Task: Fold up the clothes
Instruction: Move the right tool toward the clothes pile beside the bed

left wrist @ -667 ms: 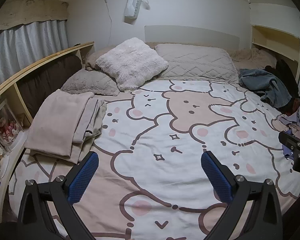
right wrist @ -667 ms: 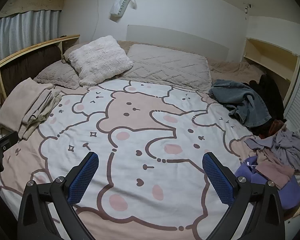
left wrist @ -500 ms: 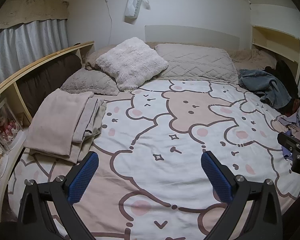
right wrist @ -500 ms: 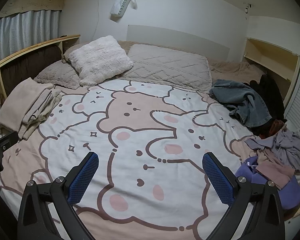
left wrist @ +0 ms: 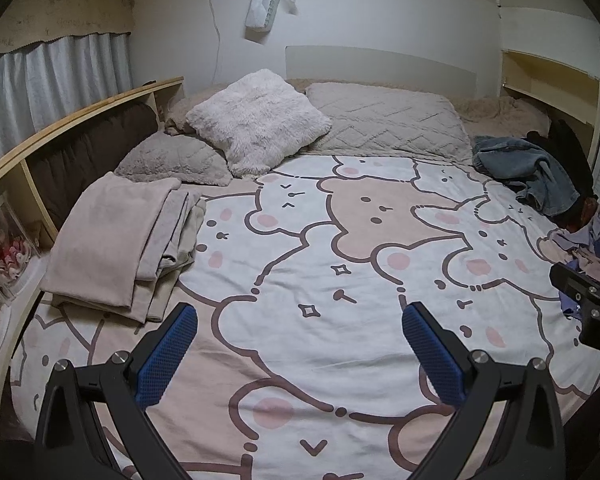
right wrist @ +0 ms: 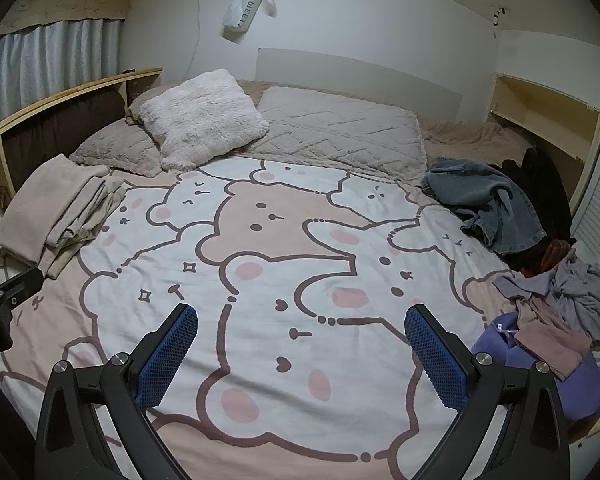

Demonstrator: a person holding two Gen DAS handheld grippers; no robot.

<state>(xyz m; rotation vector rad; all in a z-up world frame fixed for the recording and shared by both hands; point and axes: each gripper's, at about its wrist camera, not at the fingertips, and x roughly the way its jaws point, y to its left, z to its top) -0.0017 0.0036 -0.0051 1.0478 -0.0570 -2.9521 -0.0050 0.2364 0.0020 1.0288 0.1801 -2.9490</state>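
Both hand-held grippers hang over the bed [left wrist: 320, 332], jaws spread wide with nothing between the blue pads: the left hand-held gripper [left wrist: 300, 344] and the right hand-held gripper [right wrist: 300, 344]. A folded beige stack [right wrist: 56, 208] lies at nine o'clock on the bear-print cover. Unfolded clothes sit at three o'clock: denim jeans [right wrist: 488, 204], then a lilac and pink heap [right wrist: 560, 312], possibly shirts, at the bed's edge. Pillows [left wrist: 260, 120] line twelve o'clock.

Left gripper [left wrist: 299, 342]: blue-padded fingers [left wrist: 167, 354] spread wide, nothing between them (tilted downward).
Right gripper [right wrist: 300, 344]: fingers [right wrist: 436, 354] equally wide apart, empty, held beside the left.
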